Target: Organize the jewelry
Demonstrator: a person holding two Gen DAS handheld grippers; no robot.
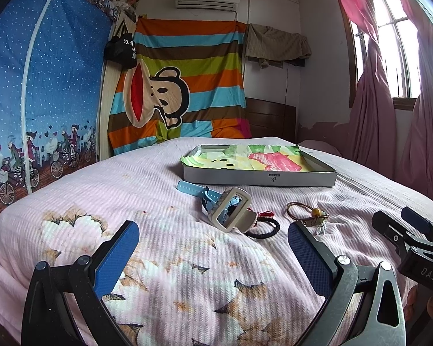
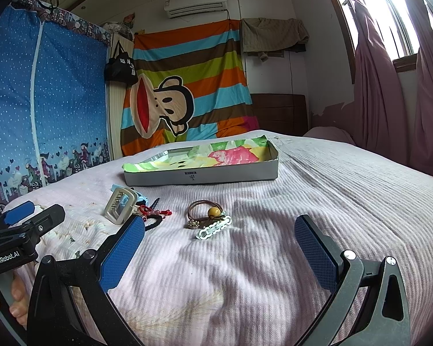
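Note:
Jewelry lies on the pink bed: a blue watch [image 1: 207,196] under a beige rectangular buckle [image 1: 232,209], a black hair tie [image 1: 264,229] with a red bead string [image 1: 265,214], a brown cord with a yellow bead [image 2: 207,210] and a white chain clip [image 2: 215,226]. A grey tin tray [image 1: 259,180] lined with coloured paper sits behind them; it also shows in the right wrist view [image 2: 202,177]. My left gripper [image 1: 213,248] is open and empty in front of the watch. My right gripper [image 2: 220,245] is open and empty in front of the clip.
A blue zip wardrobe [image 1: 29,86] stands at the left. A striped monkey sheet [image 1: 182,83] hangs on the back wall. Pink curtains [image 2: 389,86] and a window are at the right. A wooden headboard [image 2: 280,112] is behind the bed.

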